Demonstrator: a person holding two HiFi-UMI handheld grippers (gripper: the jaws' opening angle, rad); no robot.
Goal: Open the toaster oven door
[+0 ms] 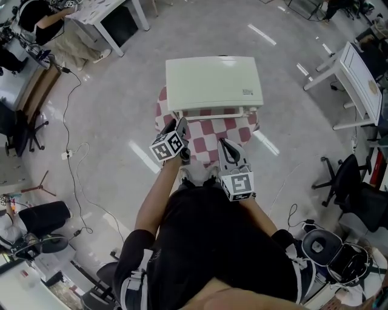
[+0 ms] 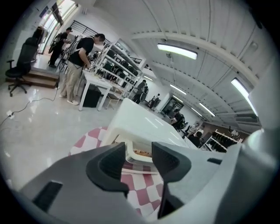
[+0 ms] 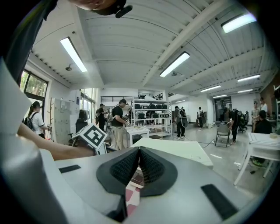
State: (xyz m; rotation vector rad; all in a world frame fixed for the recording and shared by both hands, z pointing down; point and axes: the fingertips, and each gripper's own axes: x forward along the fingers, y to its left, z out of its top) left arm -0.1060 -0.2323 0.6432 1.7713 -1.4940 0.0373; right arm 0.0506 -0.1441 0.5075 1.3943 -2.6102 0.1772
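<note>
Nearest to us, a person in black clothing stands with bare forearms stretched forward, a gripper in each hand. The right gripper [image 1: 228,145] hangs over the near edge of a red-and-white checked cloth [image 1: 206,134]. Its jaws are clenched together, pad against pad, with nothing between them [image 3: 138,151]. The left gripper [image 1: 176,128] is a little further forward, just in front of the left front corner of the toaster oven [image 1: 213,82], and tilts downward. Its jaws are released and stand apart, and no pad touches anything [image 2: 139,151]. Through the gap between them we see the oven's pale handle bar [image 2: 136,158], still apart from the jaws. The cream-white toaster oven sits on the checked cloth directly ahead of both grippers. The handle [image 1: 212,114] runs along its near front edge, and the door looks shut. Beyond it spreads a glossy pale floor [image 1: 109,121] with a thin cable [image 1: 71,166] trailing across it. White desks stand at the far left [image 1: 112,15] and right [image 1: 359,79], and a black office chair [image 1: 348,181] is off to the right. In the left gripper view, people stand at a white table by shelving [image 2: 83,61].
</note>
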